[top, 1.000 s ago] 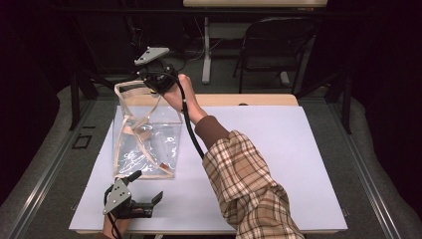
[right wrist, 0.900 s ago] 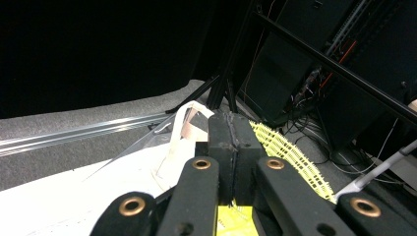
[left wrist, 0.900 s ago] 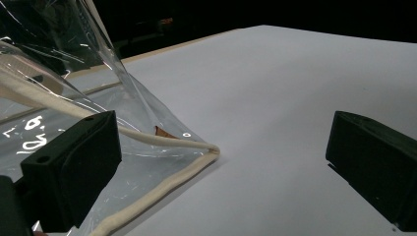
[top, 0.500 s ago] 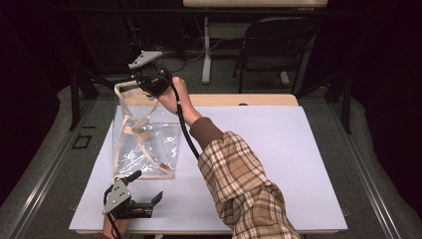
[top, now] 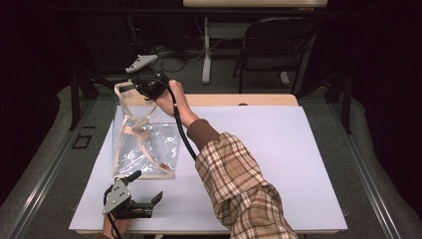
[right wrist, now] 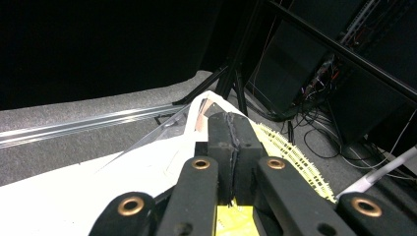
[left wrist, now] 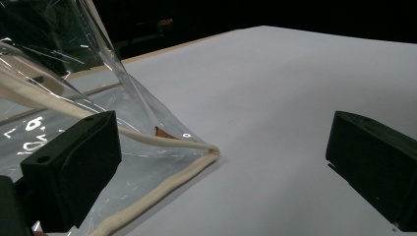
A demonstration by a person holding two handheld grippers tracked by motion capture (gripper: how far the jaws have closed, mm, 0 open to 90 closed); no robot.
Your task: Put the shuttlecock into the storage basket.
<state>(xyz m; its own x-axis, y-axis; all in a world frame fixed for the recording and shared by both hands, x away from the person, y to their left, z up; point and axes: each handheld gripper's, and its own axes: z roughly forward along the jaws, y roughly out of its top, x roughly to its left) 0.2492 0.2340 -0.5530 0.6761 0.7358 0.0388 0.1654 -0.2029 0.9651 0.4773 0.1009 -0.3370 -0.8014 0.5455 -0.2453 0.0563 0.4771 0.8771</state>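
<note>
A clear plastic bag [top: 144, 144] with cream fabric trim stands on the white table [top: 278, 149], pulled up at its far end. My right gripper [top: 143, 93], held by a hand with a plaid sleeve, is shut on the bag's top rim at the far left. In the right gripper view its pads [right wrist: 230, 132] press together on the cream rim [right wrist: 192, 118], with a yellow meshed piece [right wrist: 290, 157] beside them. My left gripper [top: 144, 187] rests open at the near left. The bag's bottom corner [left wrist: 209, 150] lies between its jaws, untouched by the pads.
A wooden strip [top: 239, 99] borders the table's far edge. Beyond it stand a folding chair [top: 271, 50], a white stand leg [top: 206, 50] and dark frames with cables [right wrist: 314, 88]. Metal rails [top: 45, 169] run along the floor at left. The table's right half [left wrist: 295, 83] is bare.
My right gripper has shifted slightly left and down with the bag's rim in it. The left gripper has stayed put.
</note>
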